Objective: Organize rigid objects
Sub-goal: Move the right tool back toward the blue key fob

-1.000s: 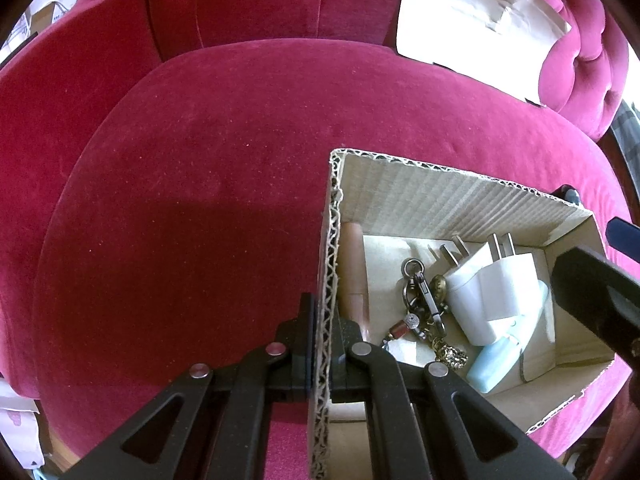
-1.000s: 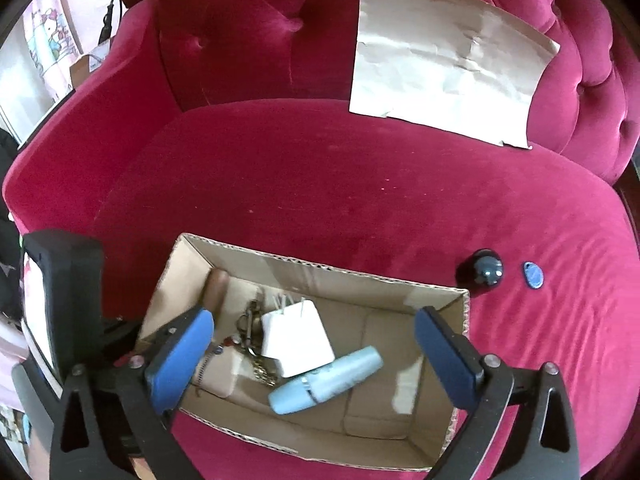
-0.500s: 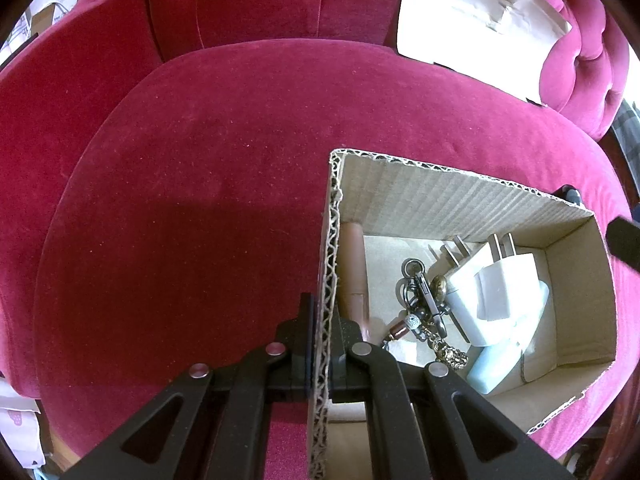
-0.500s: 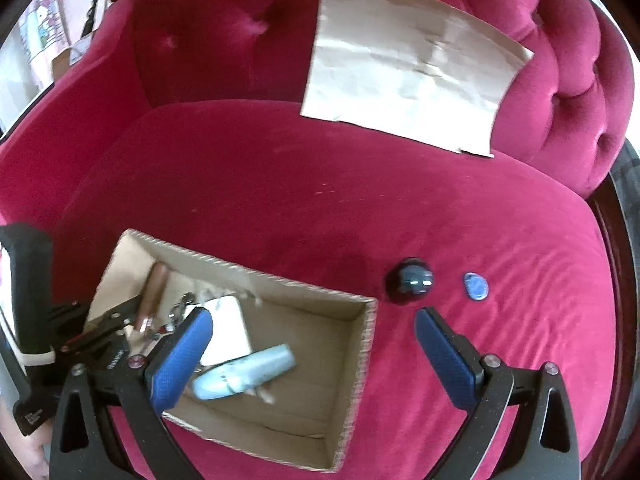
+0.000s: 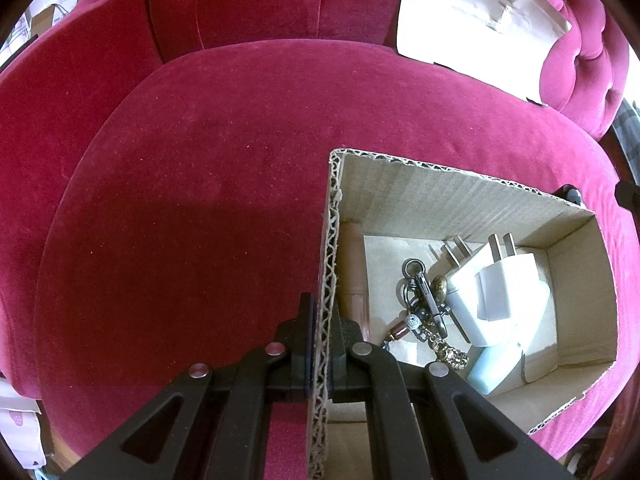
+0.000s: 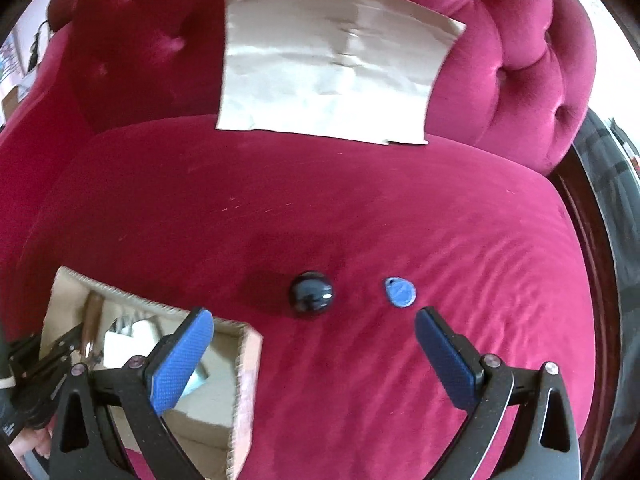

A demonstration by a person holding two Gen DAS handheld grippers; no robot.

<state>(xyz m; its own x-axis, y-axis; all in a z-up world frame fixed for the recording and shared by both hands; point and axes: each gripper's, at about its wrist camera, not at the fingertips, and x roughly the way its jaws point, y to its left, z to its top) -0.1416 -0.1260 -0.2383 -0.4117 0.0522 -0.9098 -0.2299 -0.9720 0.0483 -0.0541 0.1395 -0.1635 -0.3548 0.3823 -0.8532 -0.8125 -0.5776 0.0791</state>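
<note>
Black ball [image 6: 311,294], blue tag [image 6: 401,292], perhaps touching cushion.

We look down on a crimson velvet armchair [image 6: 360,208].
Its tufted backrest [image 6: 520,52] props a creased paper sheet [image 6: 328,68]; daylight floods the edges.

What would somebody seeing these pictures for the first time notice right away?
First, the crimson velvet sofa filling both views, with a crumpled sheet of brown paper leaning against its backrest. Next, the cardboard box on the seat, its wall pinched by the left gripper, holding white plug adapters and a keychain. Beside the box, a dark ball and a blue key fob lie on the cushion ahead of the open right gripper.
</note>
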